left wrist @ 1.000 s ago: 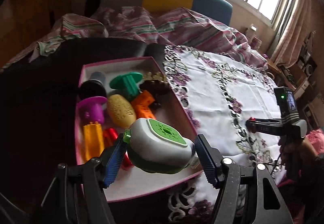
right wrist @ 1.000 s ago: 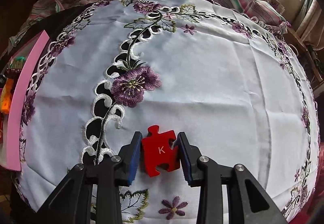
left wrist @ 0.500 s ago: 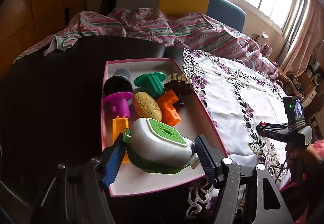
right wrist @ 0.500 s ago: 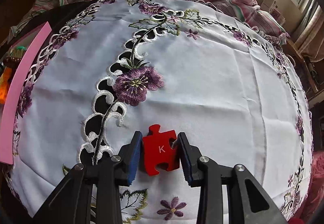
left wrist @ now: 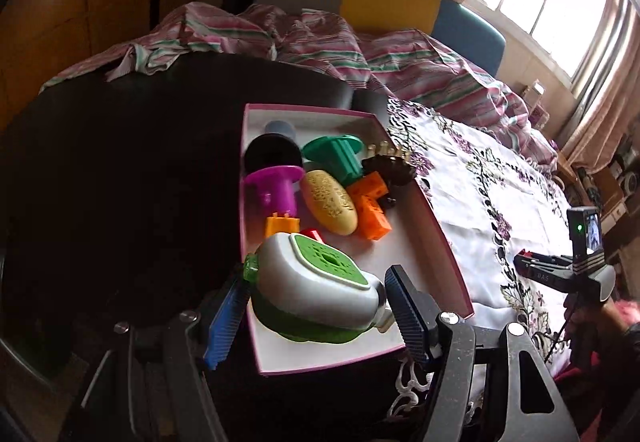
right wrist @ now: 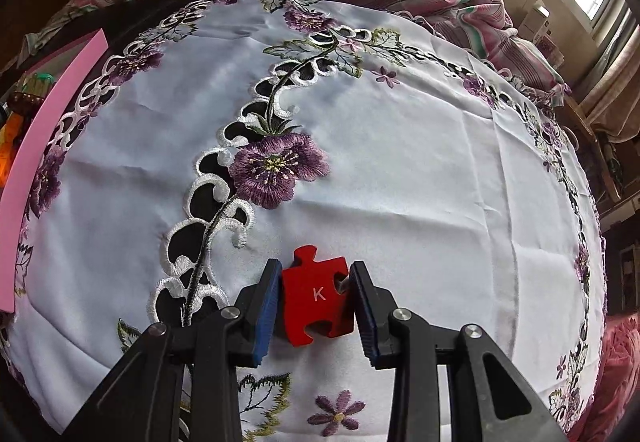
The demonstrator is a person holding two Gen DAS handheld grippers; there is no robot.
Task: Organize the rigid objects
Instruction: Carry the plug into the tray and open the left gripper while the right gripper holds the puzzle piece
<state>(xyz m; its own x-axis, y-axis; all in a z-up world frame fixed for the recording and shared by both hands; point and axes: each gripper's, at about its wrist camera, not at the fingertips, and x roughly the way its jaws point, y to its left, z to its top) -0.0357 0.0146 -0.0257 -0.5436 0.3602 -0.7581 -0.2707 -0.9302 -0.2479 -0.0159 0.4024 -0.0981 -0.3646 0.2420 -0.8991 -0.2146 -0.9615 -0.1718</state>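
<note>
My left gripper point(left wrist: 316, 306) is shut on a grey and green plastic toy point(left wrist: 320, 290) and holds it over the near end of the pink box point(left wrist: 444, 242). The box holds several toys: a purple spool point(left wrist: 274, 188), a yellow oval point(left wrist: 330, 202), an orange block point(left wrist: 370, 202), a green spool point(left wrist: 336, 154). My right gripper point(right wrist: 314, 300) is shut on a red puzzle piece point(right wrist: 316, 296) marked K, low over the white embroidered tablecloth point(right wrist: 400, 162). The right gripper also shows in the left wrist view point(left wrist: 560, 274).
The pink box edge point(right wrist: 36, 162) shows at the left of the right wrist view. The box sits on a dark table point(left wrist: 120, 182) beside the cloth. A striped blanket point(left wrist: 320, 42) and a chair lie behind.
My left gripper has swung left and back with the toy, so the box now sits more to the right. My right gripper with the puzzle piece has shifted slightly over the cloth.
</note>
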